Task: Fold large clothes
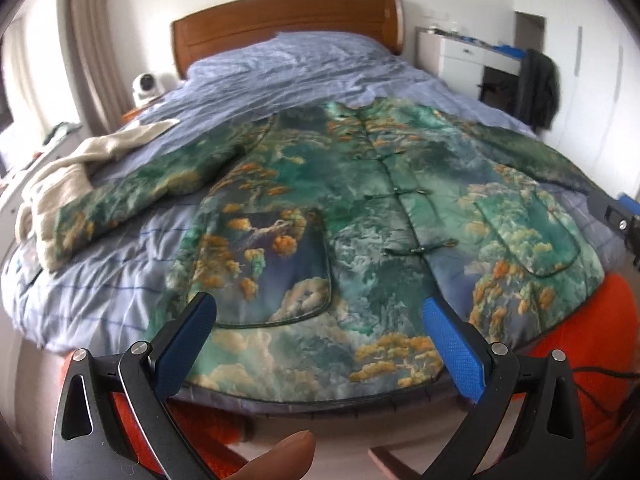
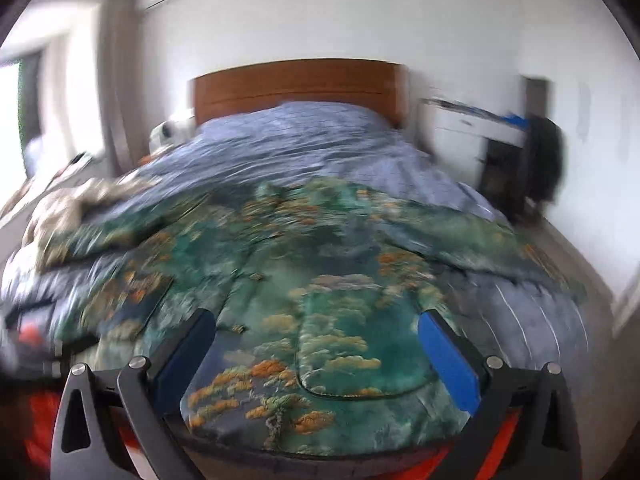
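A patterned jacket [image 1: 320,208] lies spread flat and unfolded on the bed [image 1: 280,64]; left tool [image 1: 320,316] and right tool [image 2: 318,332] hover wide open, empty, folding not begun.

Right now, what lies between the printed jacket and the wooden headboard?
Only rumpled blue bedding between the jacket and the headboard, clearest in the left wrist view.

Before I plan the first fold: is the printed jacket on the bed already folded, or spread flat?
Spread flat: the jacket lies front up, both sleeves out, front fastened.
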